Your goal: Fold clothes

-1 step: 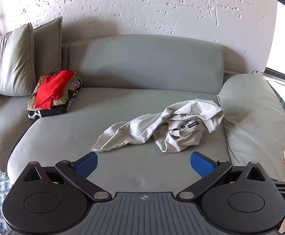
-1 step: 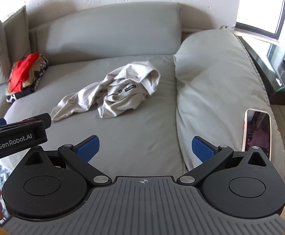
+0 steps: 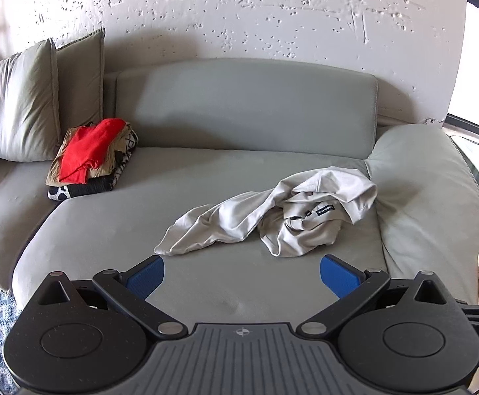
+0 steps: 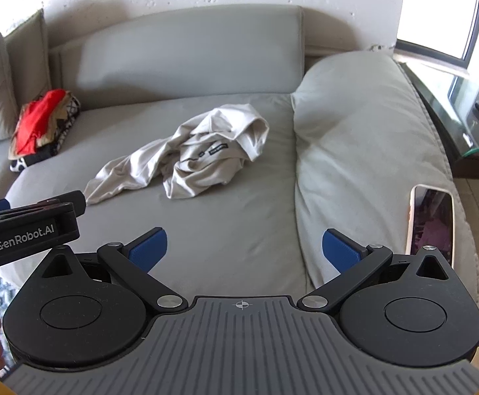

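Grey sofa (image 3: pixel 107 230) (pitted white wall (image 3: pixel 272 16))

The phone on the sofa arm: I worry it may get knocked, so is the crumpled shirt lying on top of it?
No, the phone lies bare on the sofa arm, apart from the crumpled shirt.

Grey sofa (image 3: pixel 226 283), two cushions (image 3: pixel 18 105) at its left end, phone (image 4: pixel 432 220) on right armrest, glass side table (image 4: pixel 470 121)

Home living room, sofa (image 3: pixel 239 151), cushions (image 3: pixel 18 105)
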Demonstrator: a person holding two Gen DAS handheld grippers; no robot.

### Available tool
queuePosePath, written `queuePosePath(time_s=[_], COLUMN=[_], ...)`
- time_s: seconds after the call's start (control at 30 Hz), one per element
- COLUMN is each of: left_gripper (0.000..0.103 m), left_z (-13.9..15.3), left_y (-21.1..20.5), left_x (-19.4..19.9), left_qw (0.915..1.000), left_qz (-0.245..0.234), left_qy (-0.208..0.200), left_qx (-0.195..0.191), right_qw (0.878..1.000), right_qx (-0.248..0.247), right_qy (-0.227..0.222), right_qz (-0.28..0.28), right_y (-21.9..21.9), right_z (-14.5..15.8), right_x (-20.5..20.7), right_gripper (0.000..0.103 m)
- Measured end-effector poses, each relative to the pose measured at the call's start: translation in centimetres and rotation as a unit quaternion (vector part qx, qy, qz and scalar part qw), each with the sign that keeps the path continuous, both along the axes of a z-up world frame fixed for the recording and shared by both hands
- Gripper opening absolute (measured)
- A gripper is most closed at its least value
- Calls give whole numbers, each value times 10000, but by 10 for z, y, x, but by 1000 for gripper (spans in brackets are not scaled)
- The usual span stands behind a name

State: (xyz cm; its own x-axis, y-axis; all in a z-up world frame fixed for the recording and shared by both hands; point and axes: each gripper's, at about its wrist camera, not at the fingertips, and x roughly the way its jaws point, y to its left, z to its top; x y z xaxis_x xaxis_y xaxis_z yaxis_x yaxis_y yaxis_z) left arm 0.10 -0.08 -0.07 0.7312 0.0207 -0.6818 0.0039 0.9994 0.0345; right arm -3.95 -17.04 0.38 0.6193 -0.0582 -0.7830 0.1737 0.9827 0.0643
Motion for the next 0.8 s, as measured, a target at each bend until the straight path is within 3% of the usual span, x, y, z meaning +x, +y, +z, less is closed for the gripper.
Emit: queuePosePath(time_s=[0.2,0.7,0.8], left_gripper=[102,102,102], left_z=[2,-11,-11], left_y=[2,-14,-16], left_x=[10,6,7], left_qw=[9995,9999,9999], left_qz=[31,31,24], left_qy=[233,126,112], left_qx=[-225,68,98], right_qw=[9999,9993,9989], right_qx=[159,374,454], right_qy=[55,79,89], right_qz=[-1,-22,-42], right_y=[-17,-13,-29], right_z=[0,-2,-3], right_x=[8,11,14], right_gripper=[103,103,103])
